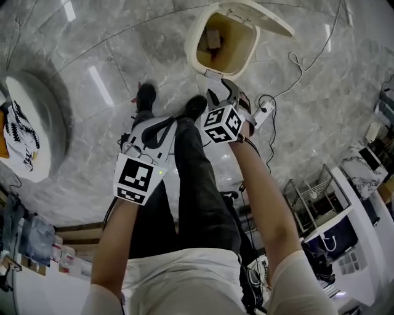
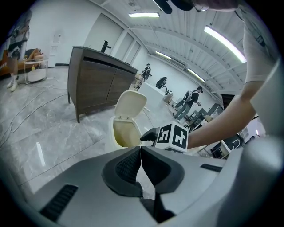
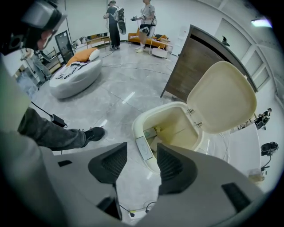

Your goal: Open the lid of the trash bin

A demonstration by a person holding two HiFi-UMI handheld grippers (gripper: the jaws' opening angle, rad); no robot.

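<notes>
Head view. Trash bin (image 1: 206, 52) stands on the grey marble floor (image 1: 92, 55) at top centre, just past the person's black shoes (image 1: 196, 106). Lid (image 1: 261, 15) is already up, hinged at the far rim and tilted back; the cream interior is exposed, with a small piece of rubbish at the bottom. Right gripper (image 1: 226, 93) is held out near the bin's front rim, not touching it. Left gripper (image 1: 154, 132) sits lower and to the left, over the person's dark trouser leg, apart from the bin. A round white pouf (image 1: 37, 123) lies at the left edge.

Left gripper view. The jaws are pressed together, pads meeting along one line, with nothing between them. Beyond them are the open bin and the right gripper's marker cube (image 2: 173, 136). A dark wooden cabinet (image 2: 100, 80) stands behind the bin.

Right gripper view. The jaws stand apart and empty. Through the gap show the floor and the bin's front rim, which carries a grey rectangular panel (image 3: 143, 148). The lid stands raised against the cabinet side. One shoe and trouser leg show at left.
</notes>
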